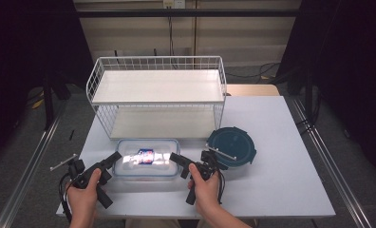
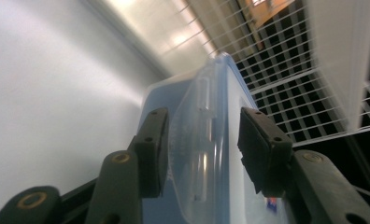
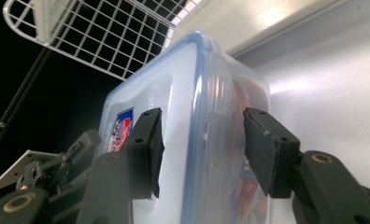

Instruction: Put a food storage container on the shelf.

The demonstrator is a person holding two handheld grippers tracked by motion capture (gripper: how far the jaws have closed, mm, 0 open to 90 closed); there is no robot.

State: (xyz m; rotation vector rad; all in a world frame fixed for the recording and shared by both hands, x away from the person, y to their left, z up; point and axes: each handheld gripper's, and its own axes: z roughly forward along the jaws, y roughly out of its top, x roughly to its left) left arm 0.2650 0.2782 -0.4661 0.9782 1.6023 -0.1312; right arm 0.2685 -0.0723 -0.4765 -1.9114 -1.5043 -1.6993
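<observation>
Seemingly a two-ended lift is being set up. From the high view, a clear rectangular container [image 1: 146,158] w/ blue-trimmed lid is seen on the white worktop [image 1: 281,156], just in front of the white wire rack [image 1: 156,95] and beside a dark teal round lid or tub [image 1: 232,147]. The left hand-held gripper [image 1: 114,159] is placed at the container's left end, the right hand-held gripper [image 1: 175,157] at its right end; each is held by a hand [image 1: 84,194] from below. A red-and-blue packet [image 1: 145,156] is visible through the lid.

From the left gripper view, the left hand-held gripper [image 2: 202,144] is seen open, jaws straddling the container's [image 2: 206,140] end latch flap w/ gaps on both sides; nothing is clamped yet. Rack wire [image 2: 304,93] is seen behind.

From the right gripper view, the right hand-held gripper [image 3: 202,144] is likewise spread, one jaw over the lid face, the other by the side wall of the container [image 3: 192,116], not pressing. The left hand-held gripper [image 3: 57,163] is seen farther off.

Handling, as judged: thin rigid plastic, prob. light, smooth and slippery; walls may flex if squeezed hard. Best hold is likely the lid rim / latch flap at each end, w/ both ends gripped evenly to avoid tilt.

Hard to tell: whether latches are snapped shut, what the packet is exactly, how full the container is. The round teal item's body is not made out, so lid vs. whole tub is unclear. Container's near edge is partly covered by the hands.
</observation>
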